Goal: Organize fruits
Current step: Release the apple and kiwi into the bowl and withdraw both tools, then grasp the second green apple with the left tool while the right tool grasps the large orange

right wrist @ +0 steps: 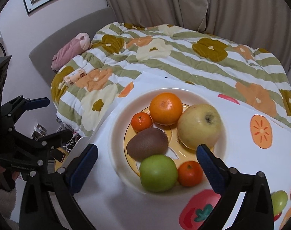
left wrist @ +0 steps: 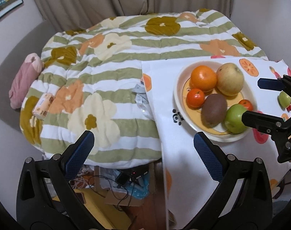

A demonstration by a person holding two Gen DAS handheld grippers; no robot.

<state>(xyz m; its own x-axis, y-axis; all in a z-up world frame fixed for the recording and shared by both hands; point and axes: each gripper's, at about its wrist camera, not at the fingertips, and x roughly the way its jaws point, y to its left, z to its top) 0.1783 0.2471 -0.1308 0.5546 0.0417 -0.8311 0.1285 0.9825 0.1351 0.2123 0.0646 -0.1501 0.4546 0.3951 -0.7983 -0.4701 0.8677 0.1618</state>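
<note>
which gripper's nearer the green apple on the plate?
Right. The right gripper is open just above the green apple, nothing held. The left gripper is off past the plate's edge, open.

Plate (right wrist: 114, 134) crowded: green apple (right wrist: 158, 172) and small tangerine (right wrist: 189, 173) fill the near rim, kiwi (right wrist: 147, 146) just behind, yellow apple (right wrist: 200, 125) and orange (right wrist: 165, 108) far side. Bare tablecloth (right wrist: 111, 201) near-left of plate and far-right is open. Left gripper (right wrist: 41, 118) stands off table's left edge.
</note>
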